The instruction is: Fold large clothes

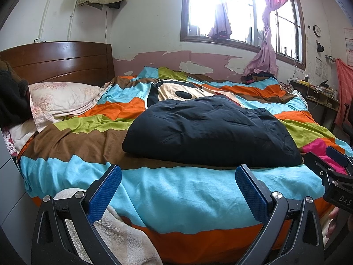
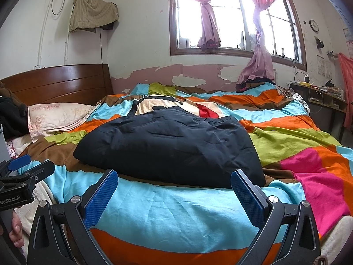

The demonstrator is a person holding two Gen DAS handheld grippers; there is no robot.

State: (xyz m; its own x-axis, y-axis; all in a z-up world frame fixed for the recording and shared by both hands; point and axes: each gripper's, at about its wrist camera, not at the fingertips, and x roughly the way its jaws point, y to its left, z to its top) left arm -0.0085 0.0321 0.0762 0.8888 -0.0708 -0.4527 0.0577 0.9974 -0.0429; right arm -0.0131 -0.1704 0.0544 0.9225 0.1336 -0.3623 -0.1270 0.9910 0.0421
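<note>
Striped quilt (image 1: 167,190) covering a bed, pillow (image 1: 64,101) at its head. Dark navy padded garment (image 1: 211,130), folded into a puffy rectangle, lies mid-bed on the quilt. Left gripper (image 1: 178,176) and right gripper (image 2: 174,181), near the bed's edge, jaws spread wide, holding nothing.

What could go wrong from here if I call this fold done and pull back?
1. The puffy dark navy padded garment sits folded but bulging; with both the left claw and right claw open and off it, the fold may spring apart.
2. It lies near the front edge of the colourful striped duvet, so a knock could slide it off.
</note>
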